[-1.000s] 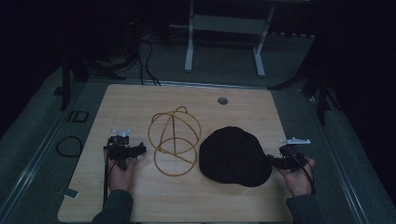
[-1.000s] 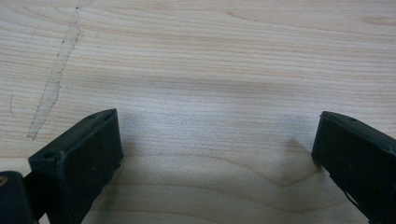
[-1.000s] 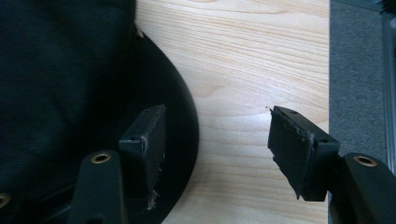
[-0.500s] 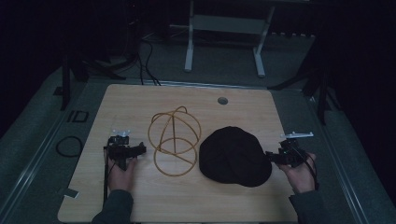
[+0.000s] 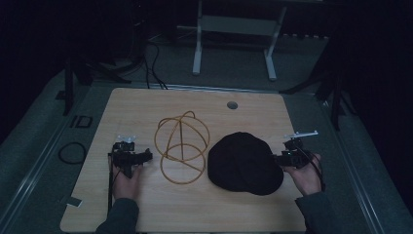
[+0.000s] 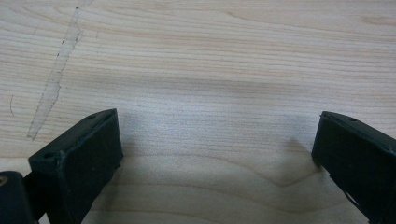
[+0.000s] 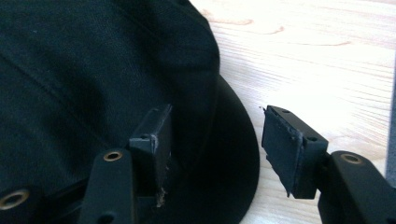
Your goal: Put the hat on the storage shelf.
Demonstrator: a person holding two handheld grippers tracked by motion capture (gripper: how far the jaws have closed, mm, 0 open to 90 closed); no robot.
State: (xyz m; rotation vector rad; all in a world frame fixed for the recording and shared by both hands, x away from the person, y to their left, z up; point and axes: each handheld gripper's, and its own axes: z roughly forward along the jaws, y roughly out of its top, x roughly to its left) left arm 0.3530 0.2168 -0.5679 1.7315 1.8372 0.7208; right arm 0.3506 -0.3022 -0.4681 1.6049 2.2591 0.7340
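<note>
Right of the wire hat frame, black cap lies flat w/ right gripper jaws partly open astride its brim, just closing, ungripped; left gripper wide open, empty — cap may slip.

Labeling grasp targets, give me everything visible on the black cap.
The black cap looks like dark woven fabric with a rounded crown and a stiff brim, and faint seam lines show on the crown. It lies flat on the wooden table, crown up, right of the yellow wire frame and seemingly apart from it. The right gripper is at its right edge; the jaws, which have just been closing, straddle the brim with a gap showing at one pad. Actual contact is unclear.
</note>
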